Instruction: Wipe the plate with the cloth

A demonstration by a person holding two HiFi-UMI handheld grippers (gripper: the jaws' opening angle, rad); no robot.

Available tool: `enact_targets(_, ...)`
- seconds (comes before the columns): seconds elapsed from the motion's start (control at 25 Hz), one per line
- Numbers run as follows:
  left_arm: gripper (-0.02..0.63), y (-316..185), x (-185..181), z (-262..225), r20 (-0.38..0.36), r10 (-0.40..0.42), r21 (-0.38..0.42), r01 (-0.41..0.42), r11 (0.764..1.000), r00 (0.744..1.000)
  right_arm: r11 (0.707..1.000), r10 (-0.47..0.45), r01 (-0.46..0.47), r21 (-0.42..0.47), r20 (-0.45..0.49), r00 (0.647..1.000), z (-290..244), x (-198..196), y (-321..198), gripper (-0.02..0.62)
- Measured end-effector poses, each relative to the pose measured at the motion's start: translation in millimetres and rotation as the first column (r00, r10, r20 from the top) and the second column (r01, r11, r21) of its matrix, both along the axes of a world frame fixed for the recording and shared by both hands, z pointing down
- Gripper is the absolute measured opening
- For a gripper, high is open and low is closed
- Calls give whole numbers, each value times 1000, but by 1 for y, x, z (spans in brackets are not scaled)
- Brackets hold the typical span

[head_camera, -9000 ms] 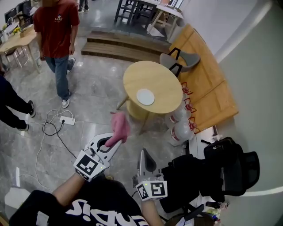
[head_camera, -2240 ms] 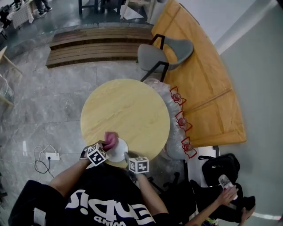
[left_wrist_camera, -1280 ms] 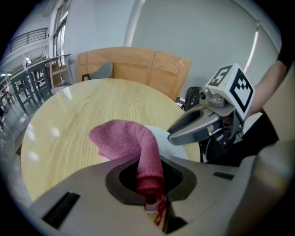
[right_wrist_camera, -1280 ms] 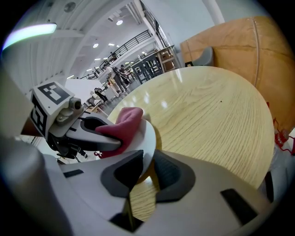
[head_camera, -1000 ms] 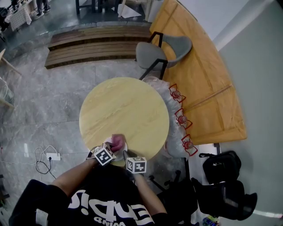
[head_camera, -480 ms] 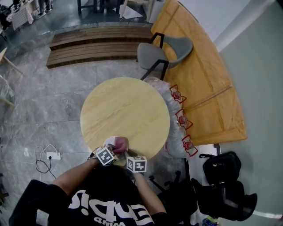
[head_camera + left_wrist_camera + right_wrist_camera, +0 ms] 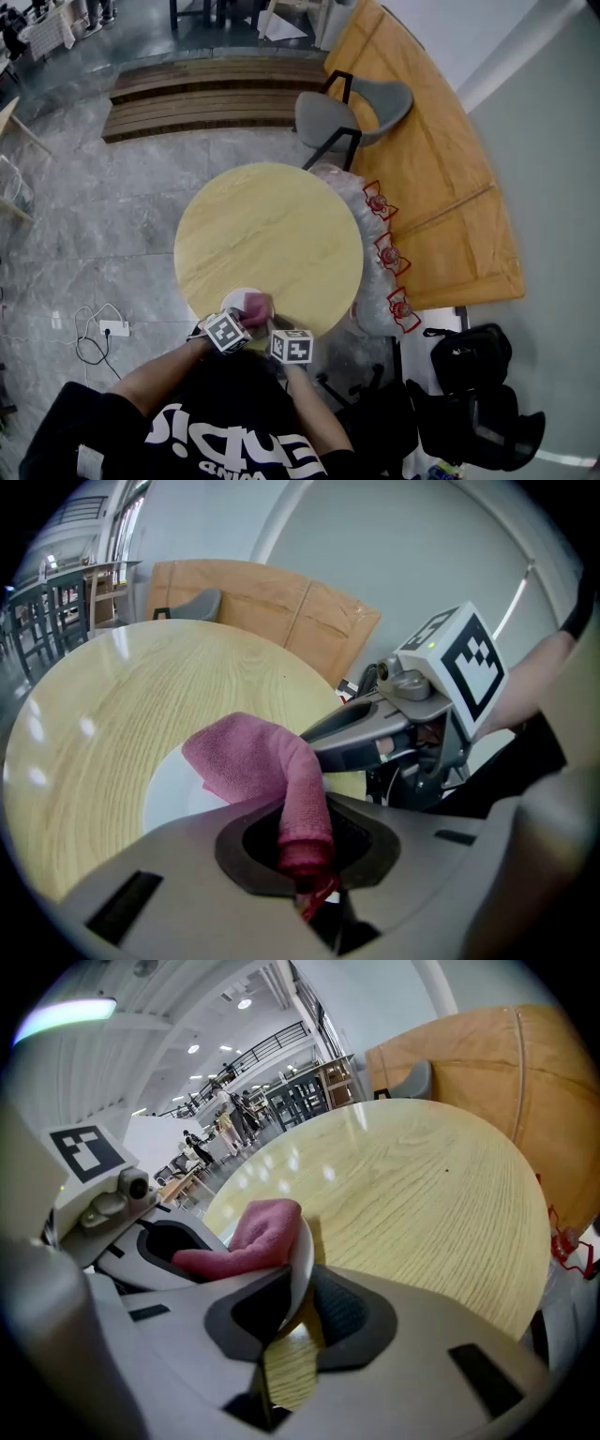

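Your right gripper point(image 7: 292, 1316) has its fingers clamped on the right rim of the plate point(image 7: 173, 794). I take that as an anchor, so the plate can't skate or spin while you rub. Your left gripper point(image 7: 306, 860) has its fingers clenched on one end of the pink cloth point(image 7: 253, 757). The free end is bunched over the plate's face, on the half nearest the right fingers. Gripping the cloth by its tail leaves a soft pad out front, so the cloth meets the plate rather than the hard fingers. I can't tell whether the pinched rim is lifted or the plate lies flat.

The plate sits at the near rim of the round table point(image 7: 272, 225), right in front of your body, so there is almost no wood on the plate's near side. A stroke pulled toward you could drag the plate over that edge if the right grip slips. Beyond the plate and to its left the wood is bare and open. The plate's left half is uncovered white, and that is your free sweep. To the plate's right the cloth is already just beside the right fingers, so there is little room that way.
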State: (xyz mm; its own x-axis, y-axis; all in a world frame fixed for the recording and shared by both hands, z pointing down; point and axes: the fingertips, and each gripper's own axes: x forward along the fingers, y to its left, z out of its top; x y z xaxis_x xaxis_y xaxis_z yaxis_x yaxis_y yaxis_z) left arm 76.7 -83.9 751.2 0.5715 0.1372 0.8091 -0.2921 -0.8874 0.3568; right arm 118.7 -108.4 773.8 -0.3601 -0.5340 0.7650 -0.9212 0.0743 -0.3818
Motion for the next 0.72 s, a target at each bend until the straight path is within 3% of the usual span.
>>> enact_targets(0.16,52,6,-6,-7,20,3,-16,-2,1000,1000,1000,4,-4,-2,-4,1000,-1,-1,-1,91)
enact_targets(0.4,52,8,-7,0,0,7,19,-7,1000,1000,1000,8,-8,-10,-17,1000,-1,0,-1,91)
enact_targets(0.72,52,20,-31,11,68,16,-11,-15,1000,998,1000,4,-4,-17,-17,1000,0,0,0,91)
